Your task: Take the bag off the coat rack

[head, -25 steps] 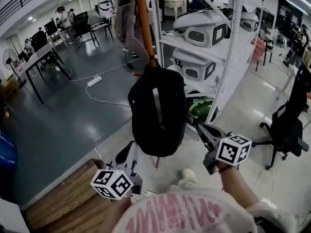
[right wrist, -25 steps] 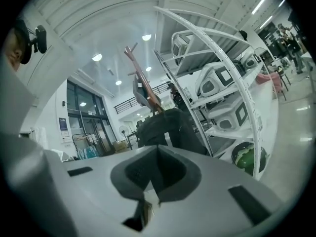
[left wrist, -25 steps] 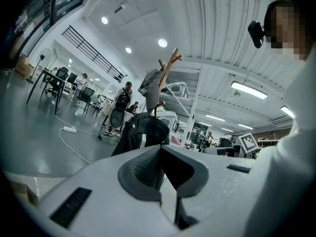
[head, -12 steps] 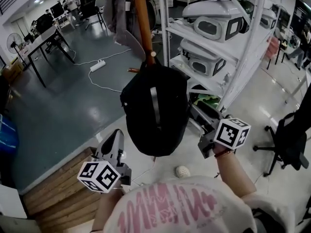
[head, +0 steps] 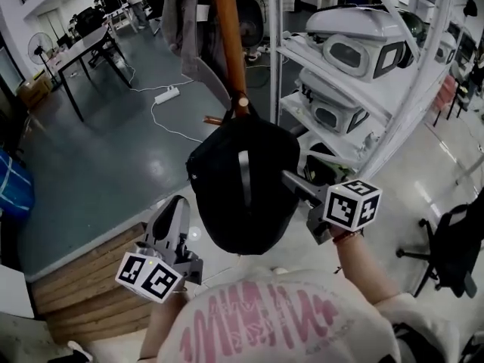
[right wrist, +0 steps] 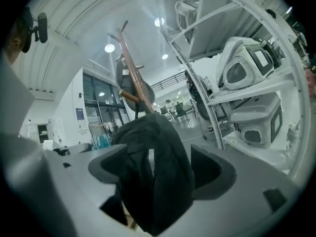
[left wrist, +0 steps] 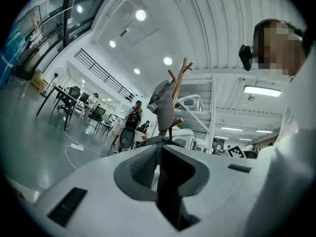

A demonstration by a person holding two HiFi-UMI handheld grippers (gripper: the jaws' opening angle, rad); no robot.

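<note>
The right gripper's (head: 291, 180) jaws are opening around the black bag (head: 240, 195), while the left gripper (head: 174, 212), at its seven o'clock, is closed and empty.

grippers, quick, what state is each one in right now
Left gripper: shut, nothing between its jaws.
Right gripper: jaws opening, with the black bag between them but not clamped.

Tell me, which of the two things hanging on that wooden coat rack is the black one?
The bag, hung from a low peg on the coat rack; the other, a grey garment, hangs higher up and farther back.
</note>
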